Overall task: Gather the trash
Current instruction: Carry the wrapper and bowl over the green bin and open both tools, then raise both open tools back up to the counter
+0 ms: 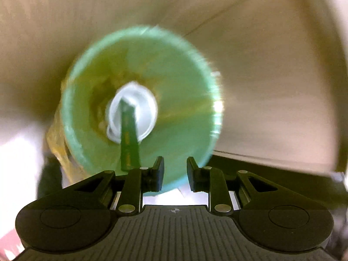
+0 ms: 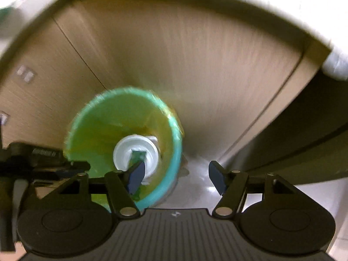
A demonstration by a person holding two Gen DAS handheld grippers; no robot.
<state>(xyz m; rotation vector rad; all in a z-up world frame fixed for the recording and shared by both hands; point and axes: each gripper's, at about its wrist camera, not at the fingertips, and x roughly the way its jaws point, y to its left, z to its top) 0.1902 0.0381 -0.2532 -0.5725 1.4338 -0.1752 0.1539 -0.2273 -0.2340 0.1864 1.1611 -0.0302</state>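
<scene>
Both grippers [image 1: 175,169] [image 2: 176,176] open — white cup [image 1: 139,108] inside green bin [image 1: 174,69].

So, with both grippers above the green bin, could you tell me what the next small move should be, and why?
Probably lift both grippers away. The left gripper and right gripper are open and empty, while the white cup and green strip already lie inside the green bin.

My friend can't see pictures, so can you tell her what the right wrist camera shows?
A round green plastic trash bin with a yellowish liner sits below, holding a white plastic cup and a dark green strip. The right gripper hangs above it, jaws open and empty, and the left gripper pokes in at the side, before a tan wooden cabinet.
</scene>
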